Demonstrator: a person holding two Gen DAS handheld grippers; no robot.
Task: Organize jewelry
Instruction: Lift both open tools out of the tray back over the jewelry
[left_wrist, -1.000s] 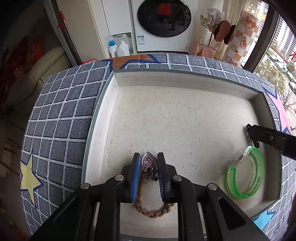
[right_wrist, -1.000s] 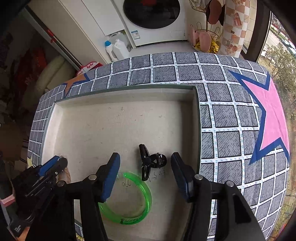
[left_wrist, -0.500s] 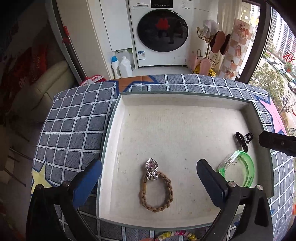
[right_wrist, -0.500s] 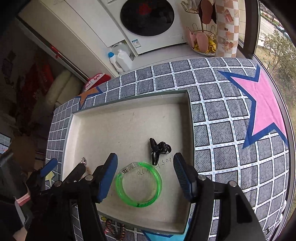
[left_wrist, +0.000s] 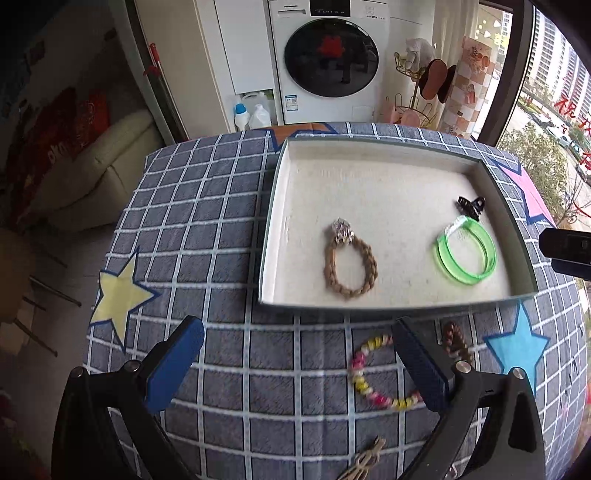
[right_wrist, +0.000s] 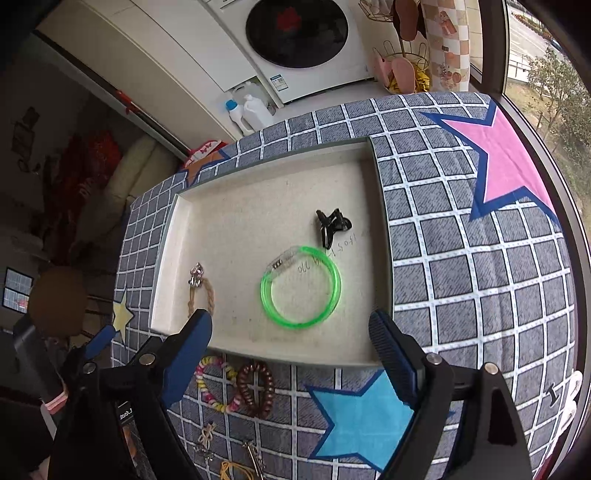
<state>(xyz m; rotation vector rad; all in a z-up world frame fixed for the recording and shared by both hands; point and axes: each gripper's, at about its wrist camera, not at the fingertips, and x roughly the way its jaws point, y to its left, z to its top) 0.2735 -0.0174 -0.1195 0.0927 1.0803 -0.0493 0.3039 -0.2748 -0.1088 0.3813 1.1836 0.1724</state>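
From the left wrist, the left gripper (left_wrist: 295, 363), a second ago pinching the braided tan rope bracelet with a silver heart charm (left_wrist: 349, 264), now stands wide open and empty, back over the checked cloth; that bracelet lies flat in the shallow cream tray (left_wrist: 271, 229), so it is stowed. From the right wrist, the right gripper (right_wrist: 290, 341) is opening, empty, pulled back from the translucent green plastic bangle (right_wrist: 301, 286) beside the black claw hair clip (right_wrist: 330, 226); a pastel beaded bracelet (right_wrist: 216, 384) waits outside.
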